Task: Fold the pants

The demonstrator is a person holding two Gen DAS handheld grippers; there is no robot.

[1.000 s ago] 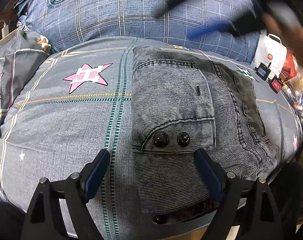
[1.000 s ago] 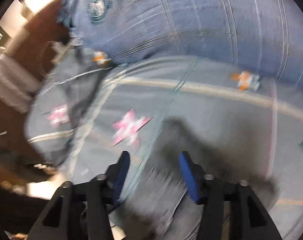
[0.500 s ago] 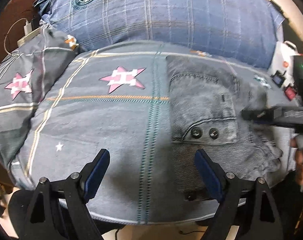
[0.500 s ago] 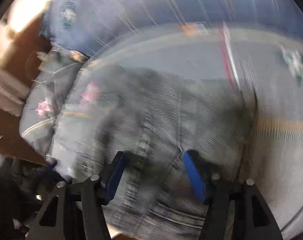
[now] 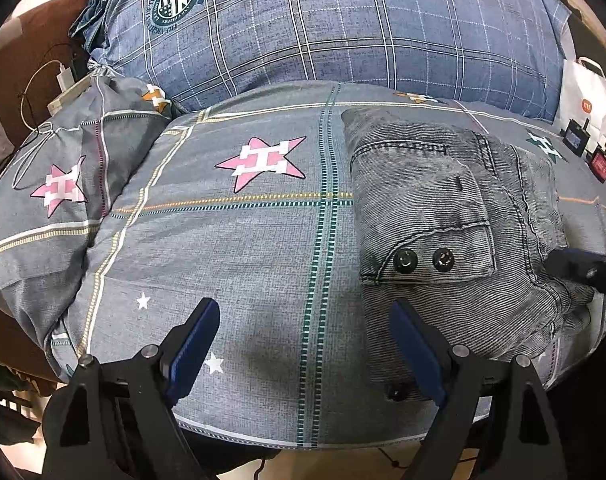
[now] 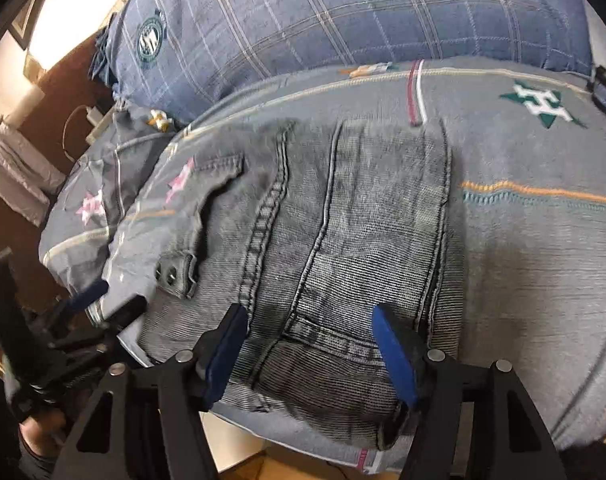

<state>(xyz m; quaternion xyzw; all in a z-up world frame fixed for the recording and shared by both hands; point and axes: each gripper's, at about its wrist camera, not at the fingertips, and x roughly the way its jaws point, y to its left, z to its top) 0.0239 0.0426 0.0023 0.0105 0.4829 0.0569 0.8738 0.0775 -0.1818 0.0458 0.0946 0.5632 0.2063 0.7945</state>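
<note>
Grey denim pants (image 5: 443, 216) lie folded into a compact stack on the star-print bed cover (image 5: 231, 240), a pocket flap with two black snaps on top. My left gripper (image 5: 303, 344) is open and empty, hovering at the bed's near edge, its right finger over the pants' left edge. My right gripper (image 6: 309, 350) is open and empty, low over the near end of the pants (image 6: 343, 232). Its tip shows in the left wrist view (image 5: 583, 270), touching the pants' right side. The left gripper appears at the left in the right wrist view (image 6: 83, 300).
A blue plaid duvet (image 5: 343, 28) is piled at the back. A star-print pillow (image 5: 51, 184) lies at left, a charger and cable (image 5: 59, 80) beyond it. A white bag (image 5: 587, 100) and small boxes (image 5: 575, 136) stand at far right.
My right gripper swung from high over the bed down to the pants' near right end. My left gripper drew back and left, so the pants sit further right in its view.
</note>
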